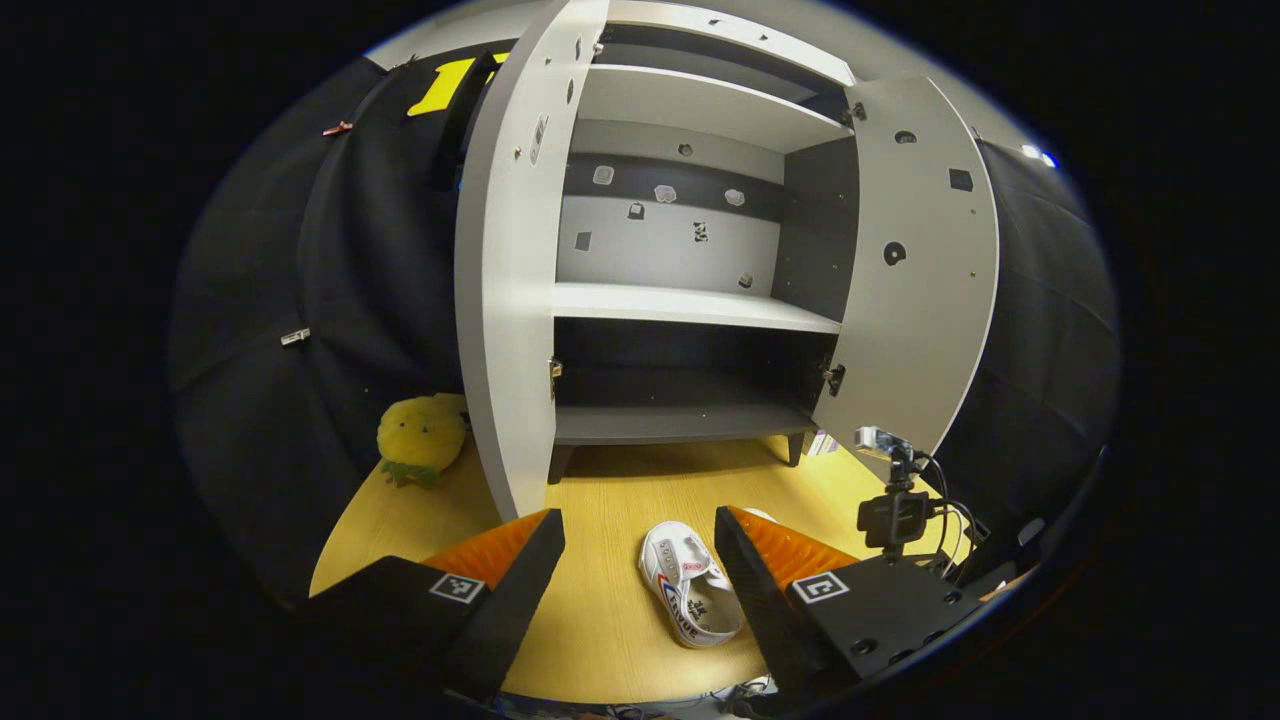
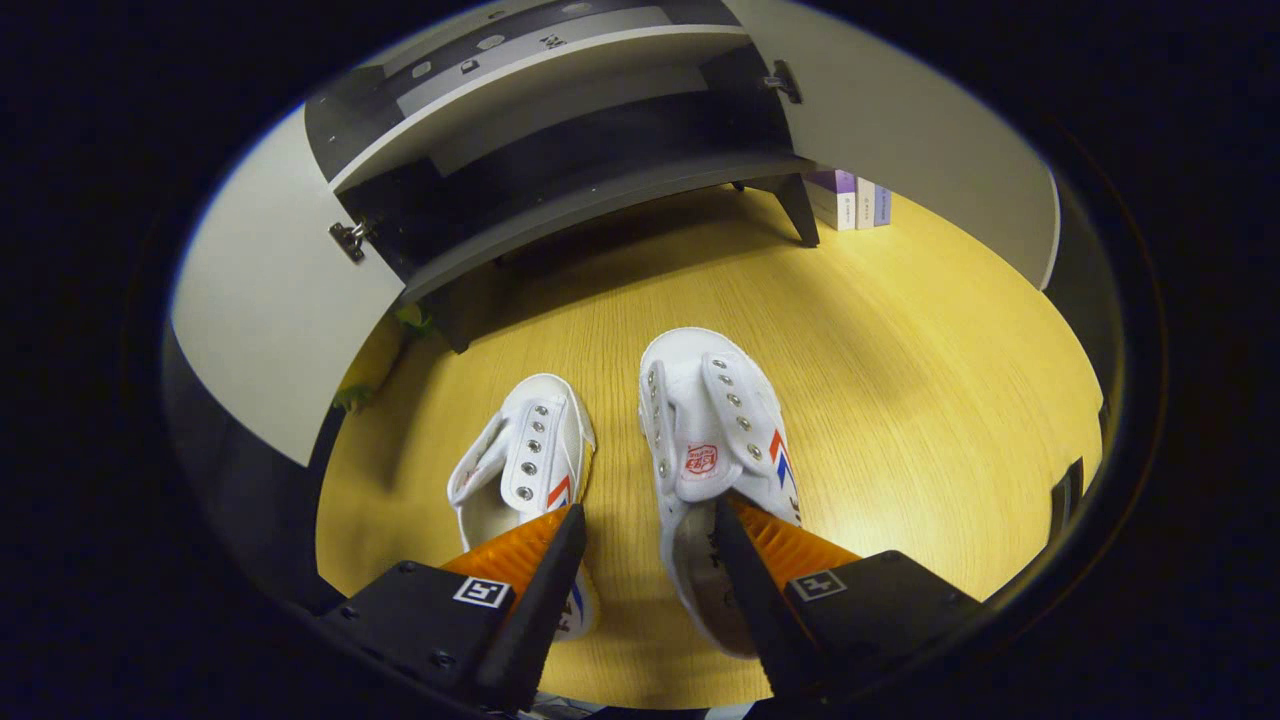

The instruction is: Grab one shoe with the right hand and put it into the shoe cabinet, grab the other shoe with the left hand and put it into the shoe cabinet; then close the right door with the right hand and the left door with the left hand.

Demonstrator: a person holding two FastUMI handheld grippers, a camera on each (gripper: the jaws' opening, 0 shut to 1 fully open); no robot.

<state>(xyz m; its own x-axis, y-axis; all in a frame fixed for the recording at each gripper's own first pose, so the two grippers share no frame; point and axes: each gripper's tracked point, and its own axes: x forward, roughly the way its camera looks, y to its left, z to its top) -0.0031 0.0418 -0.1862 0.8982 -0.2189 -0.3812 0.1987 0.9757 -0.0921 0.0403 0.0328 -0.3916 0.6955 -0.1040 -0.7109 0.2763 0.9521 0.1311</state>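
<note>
Here both grippers' jaws stand open, the right gripper (image 2: 640,545) low over two shoes (image 2: 712,440).

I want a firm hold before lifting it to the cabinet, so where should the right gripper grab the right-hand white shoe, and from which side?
Take the right-hand shoe at its heel opening, coming from above and behind. The shoe lies flat, toe toward the cabinet, open collar nearest the right gripper. One finger inside the collar and one outside would likely pinch the side wall securely.
</note>
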